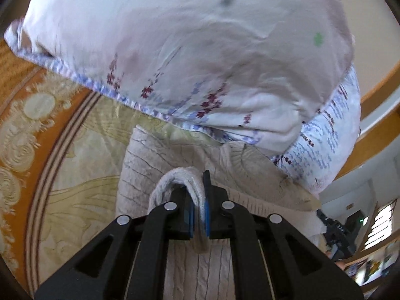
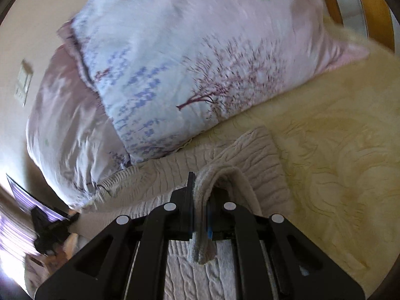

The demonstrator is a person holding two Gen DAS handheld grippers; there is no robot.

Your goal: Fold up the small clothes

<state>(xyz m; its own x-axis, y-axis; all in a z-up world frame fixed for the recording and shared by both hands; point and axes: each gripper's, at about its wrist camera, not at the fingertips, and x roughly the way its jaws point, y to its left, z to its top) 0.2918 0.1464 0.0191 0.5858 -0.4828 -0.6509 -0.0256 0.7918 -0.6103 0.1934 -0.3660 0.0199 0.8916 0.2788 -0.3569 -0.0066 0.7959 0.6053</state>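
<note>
A small cream cable-knit garment (image 1: 160, 160) lies on a yellow patterned bedspread (image 1: 82, 175). My left gripper (image 1: 198, 187) is shut on a thick ribbed edge of the garment, which loops over the left finger. In the right wrist view the same knit garment (image 2: 250, 160) spreads ahead, and my right gripper (image 2: 202, 190) is shut on another ribbed edge of it, pinched between the blue pads. The other gripper shows at the far edge of each view (image 1: 335, 235) (image 2: 47, 227).
A large floral pillow (image 1: 187, 57) lies just beyond the garment, also in the right wrist view (image 2: 187, 62). An orange border of the bedspread (image 1: 22, 75) runs at the left. A wooden bed frame (image 1: 375, 130) is at the right.
</note>
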